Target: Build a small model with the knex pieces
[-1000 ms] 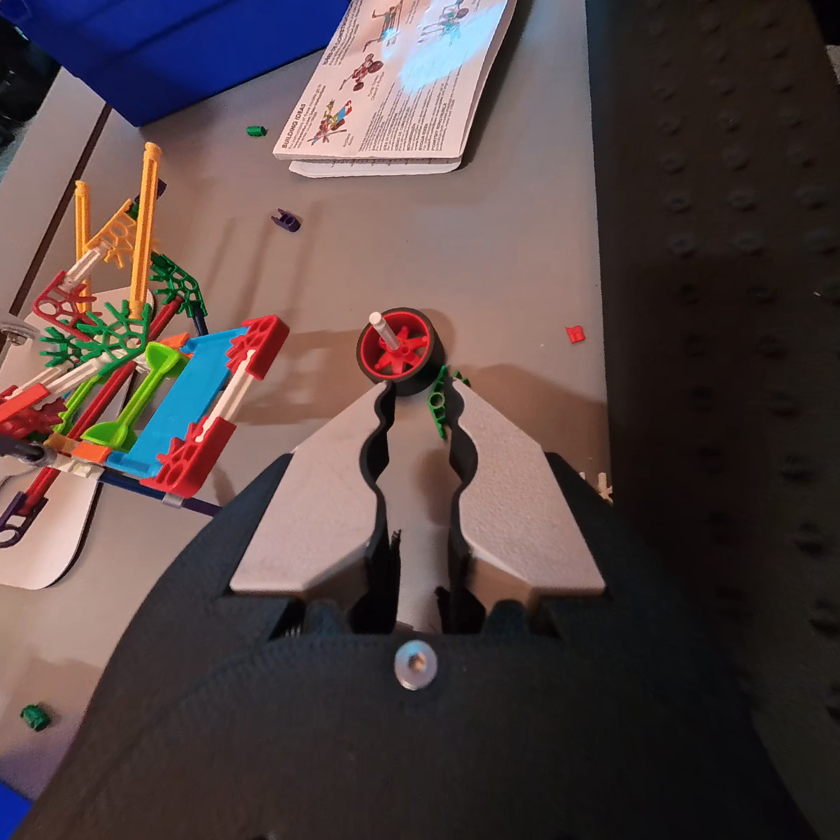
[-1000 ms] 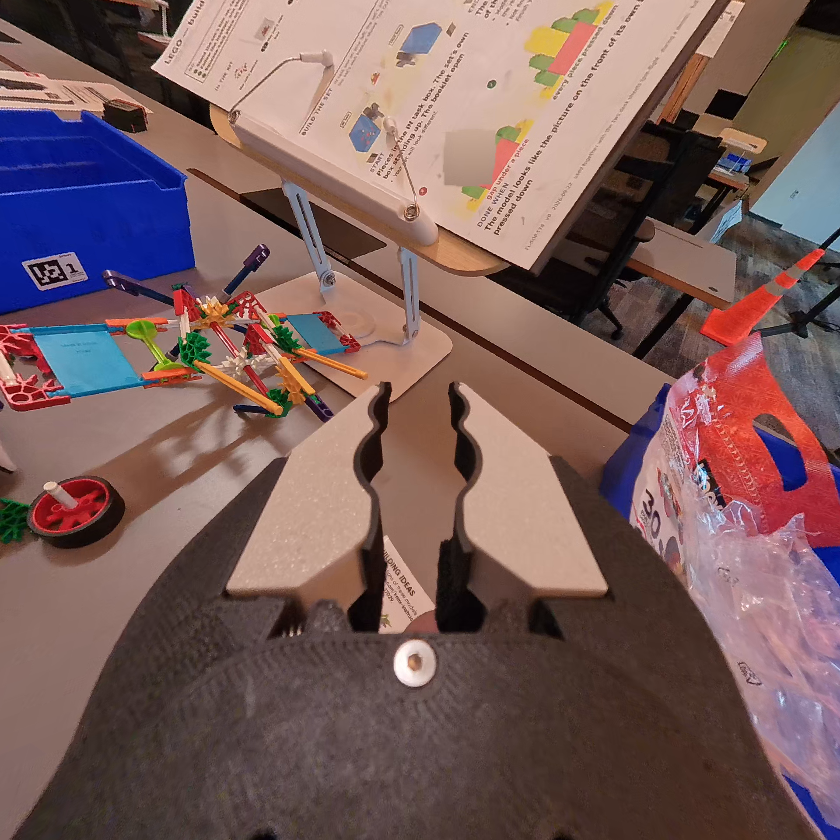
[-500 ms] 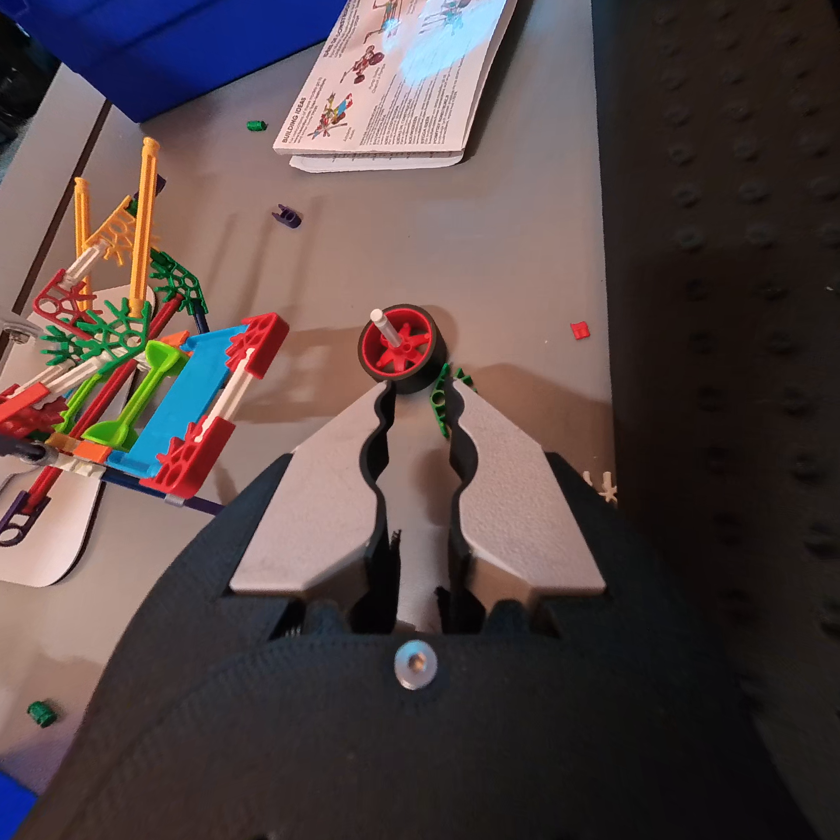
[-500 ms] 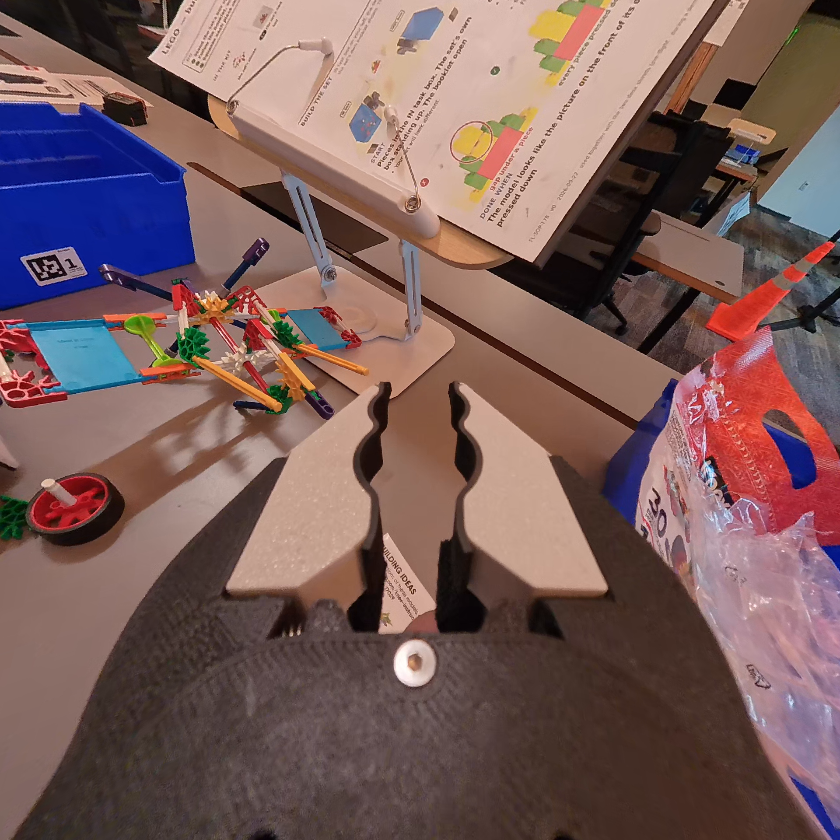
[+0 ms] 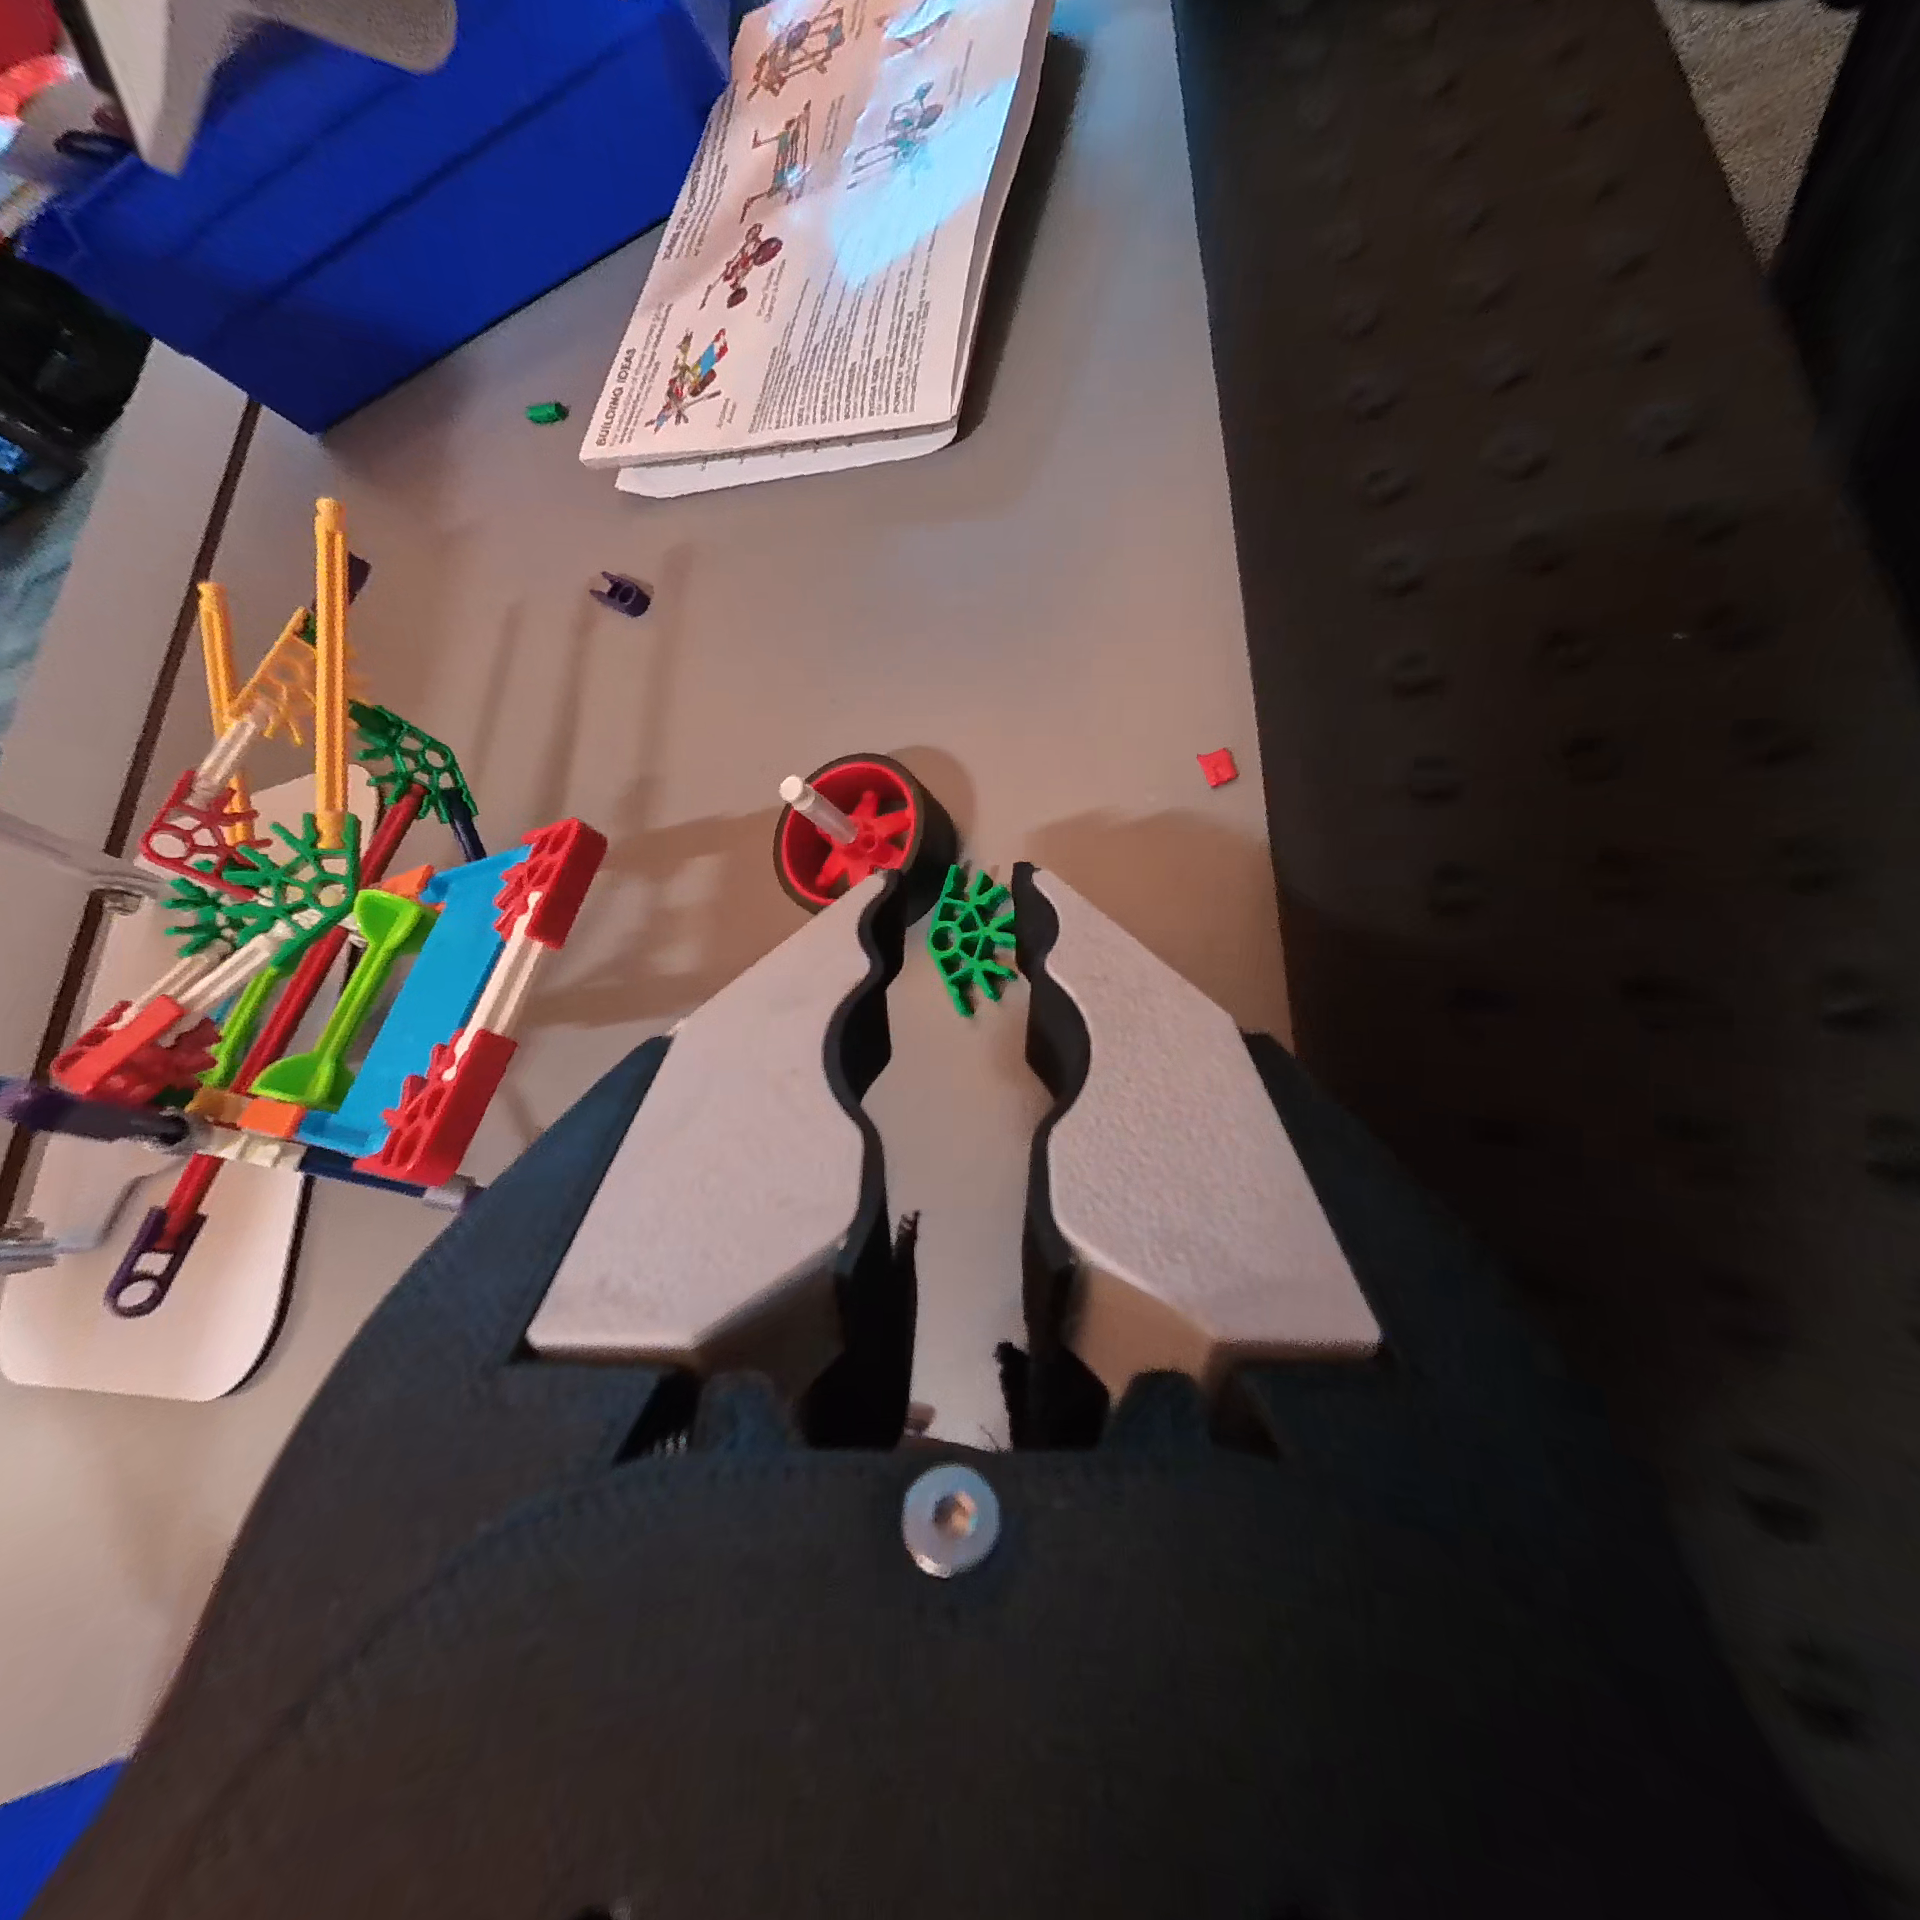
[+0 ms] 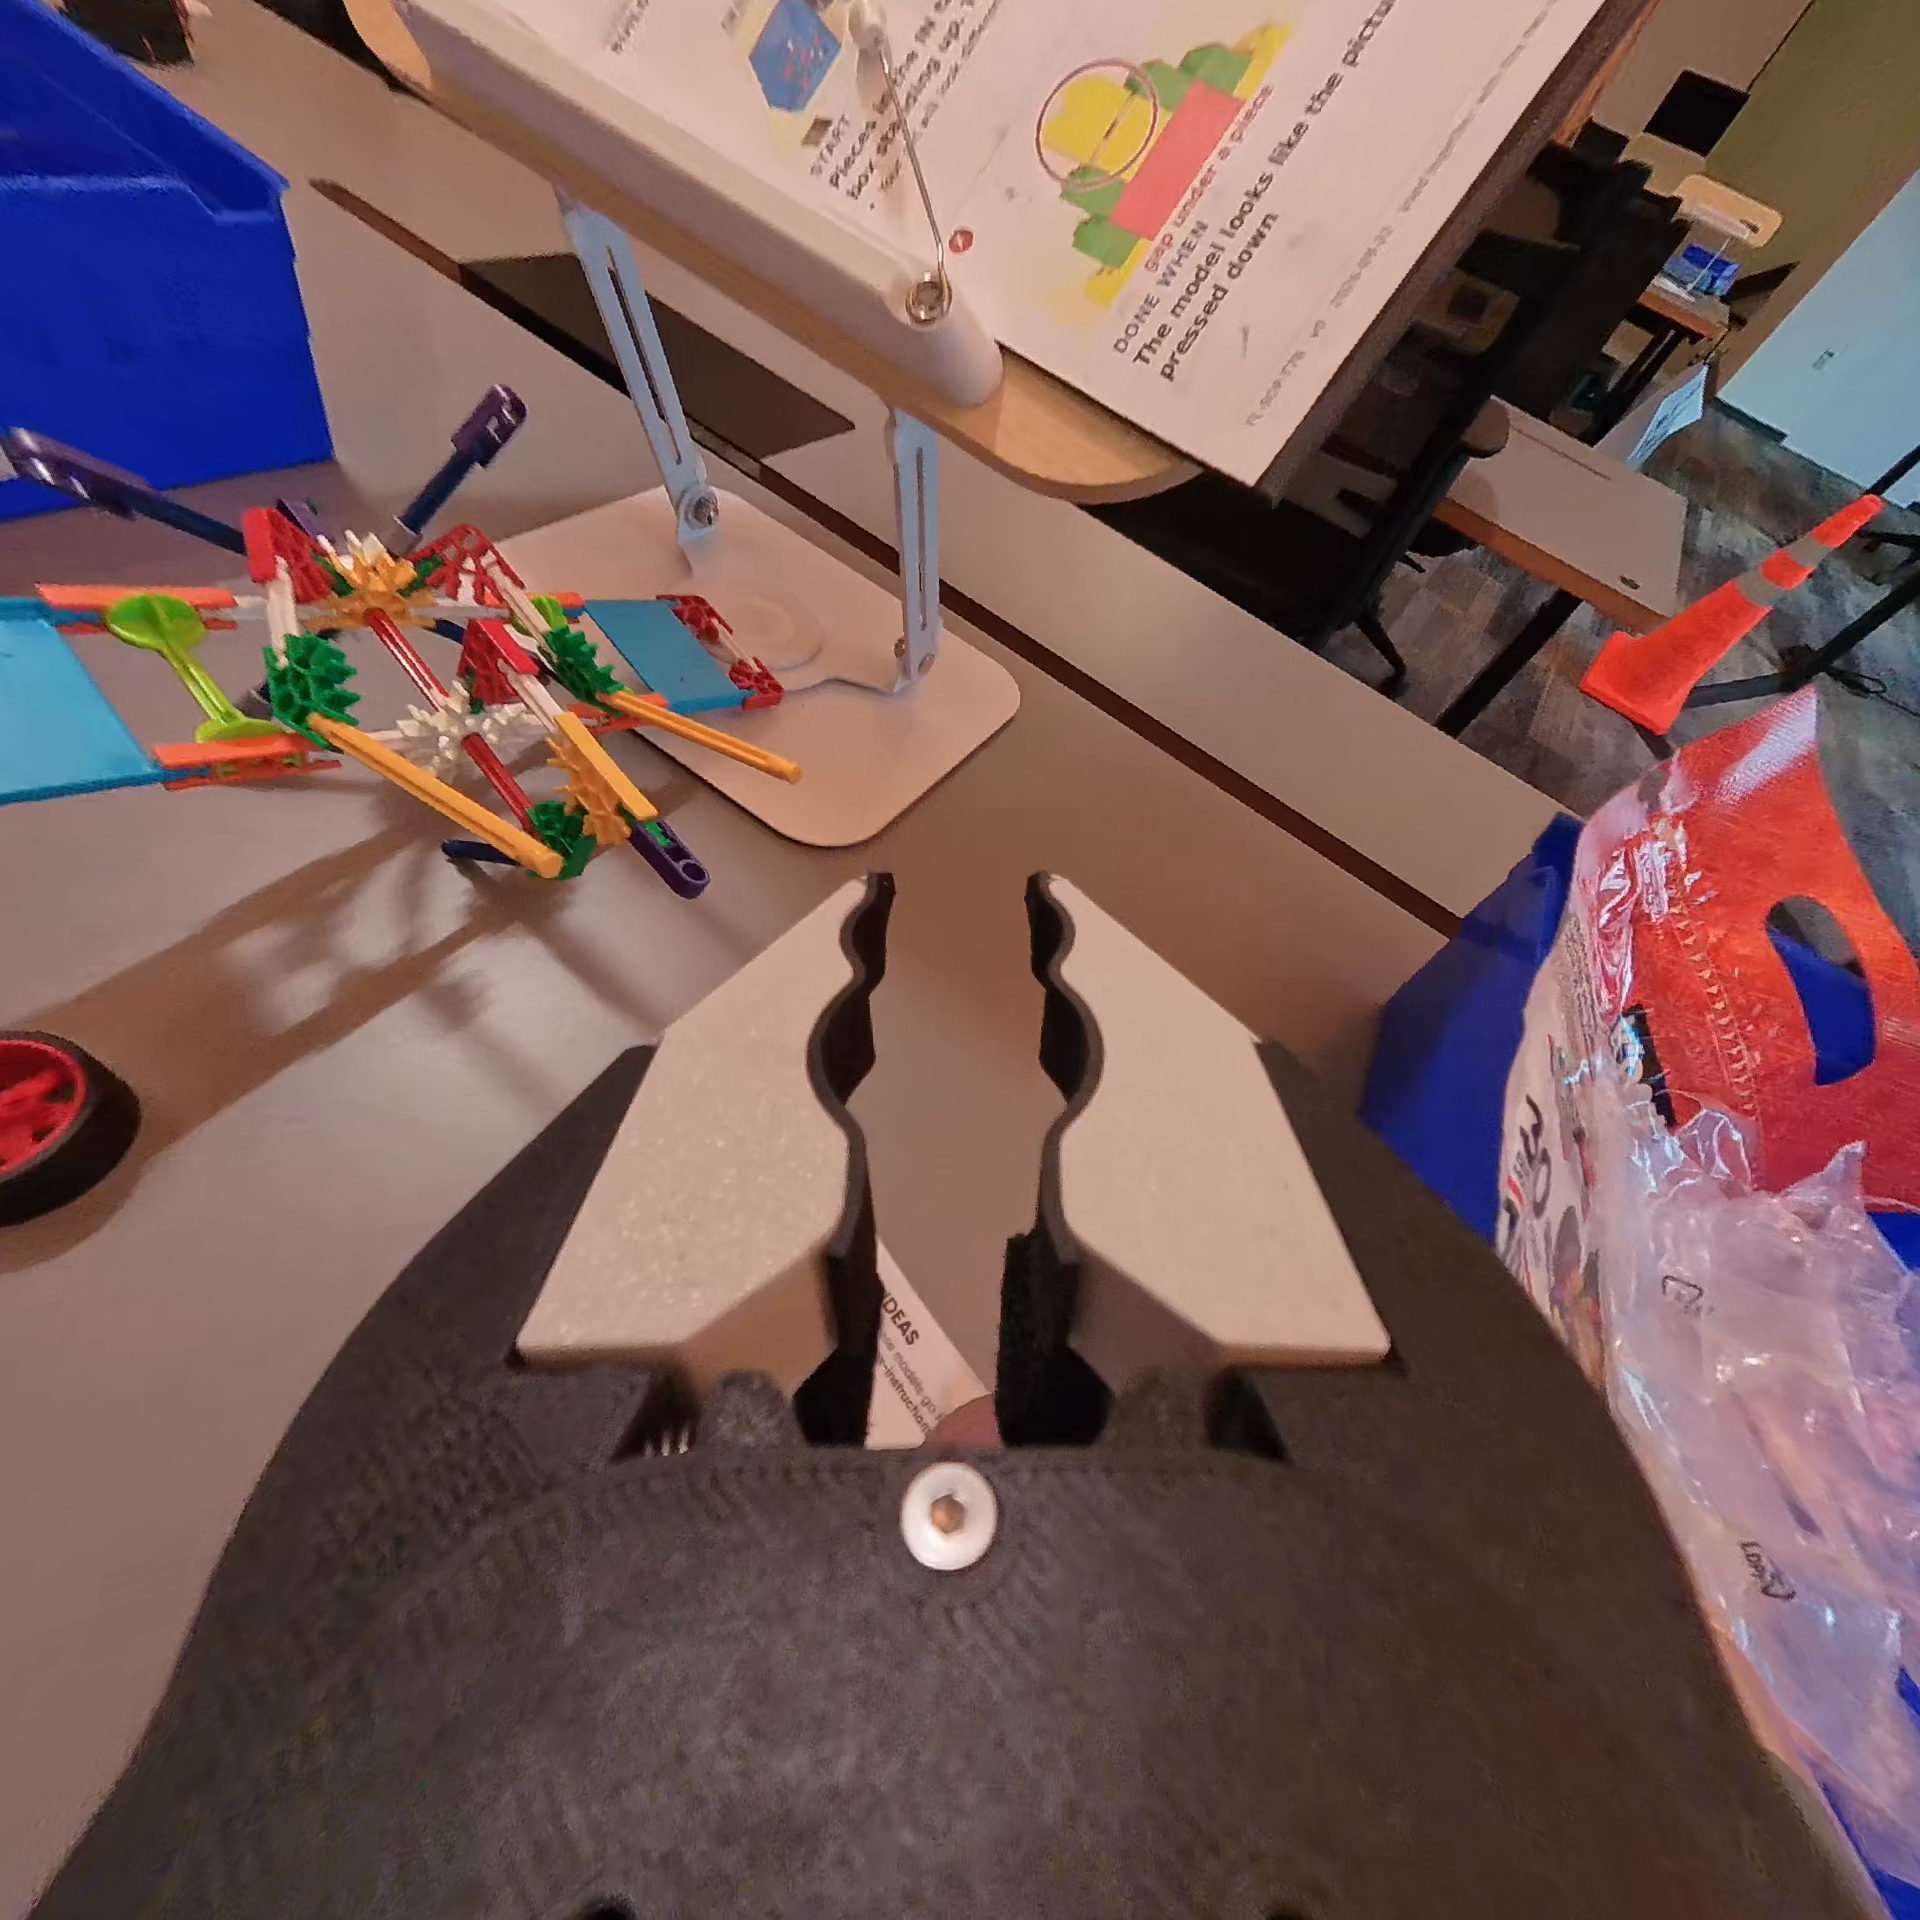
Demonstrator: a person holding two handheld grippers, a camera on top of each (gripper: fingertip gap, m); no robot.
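Observation:
My left gripper (image 5: 951,878) is open, low over the grey table. A flat green connector piece (image 5: 971,935) lies between its fingertips. A red wheel with a black tyre and a white axle (image 5: 857,831) lies just beyond the left fingertip. A colourful rod-and-connector model (image 5: 312,966) stands to the left, and also shows in the right wrist view (image 6: 416,696). My right gripper (image 6: 956,883) is open and empty above the table, pointing toward the white base of a document stand (image 6: 862,748). The wheel shows at that view's left edge (image 6: 52,1122).
A blue bin (image 5: 343,208) and an open instruction booklet (image 5: 821,270) lie at the far side. Small loose pieces (image 5: 623,594) dot the table. A dark textured mat (image 5: 1558,727) runs along the right. A red-and-blue bag with clear plastic (image 6: 1714,1143) sits right of my right gripper. The grippers' ends are close to 25 centimeters from one another.
My left gripper has shifted right, so the green connector now lies between its fingertips. My right gripper has moved forward, closer to the document stand and model.

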